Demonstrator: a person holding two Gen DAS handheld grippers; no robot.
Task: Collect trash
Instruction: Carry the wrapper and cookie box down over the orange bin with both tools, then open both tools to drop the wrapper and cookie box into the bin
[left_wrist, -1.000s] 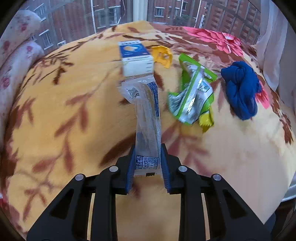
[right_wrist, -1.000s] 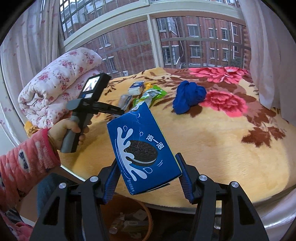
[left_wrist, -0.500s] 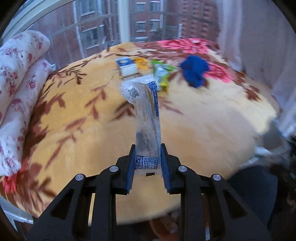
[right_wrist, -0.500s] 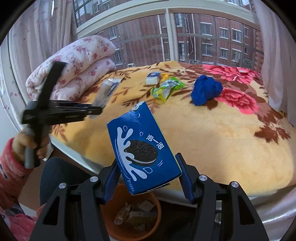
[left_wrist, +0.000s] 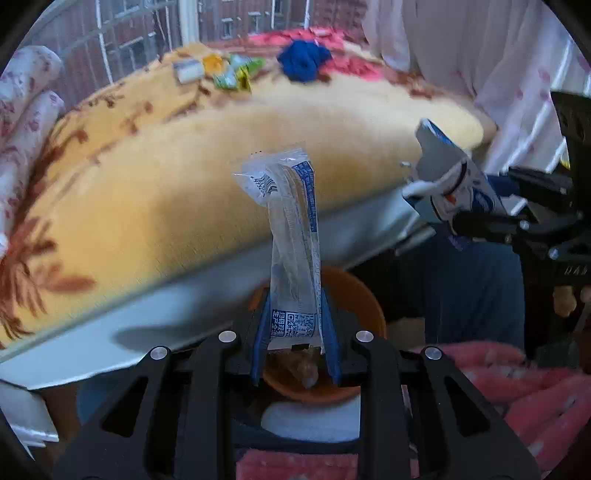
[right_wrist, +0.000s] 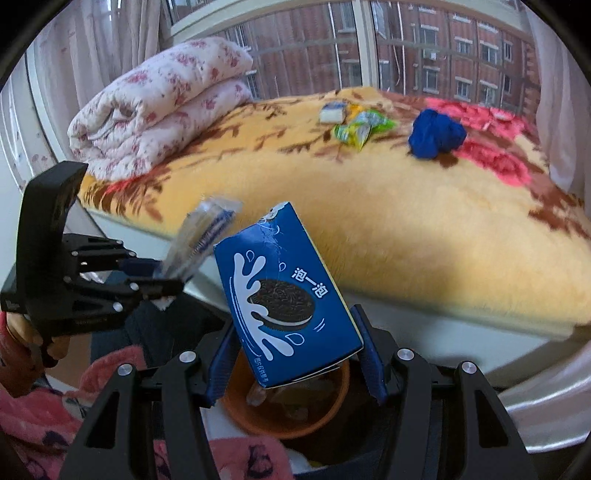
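Clear plastic wrapper (left_wrist: 291, 243): long, see-through, blue print and a code patch at its low end; it stands up between the blue pads of the left gripper (left_wrist: 295, 347), which is clamped on that low end.
Blue cookie box (right_wrist: 286, 295): tilted, torn at its top corner, a dark sandwich cookie and white splash printed on the front; the right gripper (right_wrist: 295, 363) has its fingers pressed against both sides of the box.
Orange bin (right_wrist: 332, 397): round, below both grippers and just off the near edge of the bed, with scraps inside; in the left wrist view its rim (left_wrist: 364, 295) shows right behind the wrapper.
Yellow blanket (right_wrist: 388, 206): fuzzy, brown leaf and red flower pattern, covering the bed.
Far side of the blanket: a small white-and-blue carton (right_wrist: 332, 110), a green and yellow snack packet (right_wrist: 360, 127) just right of it, and a bundle of blue cloth (right_wrist: 436, 134) further right.
Left of the bed: a rolled floral quilt (right_wrist: 159, 107) beside the window.
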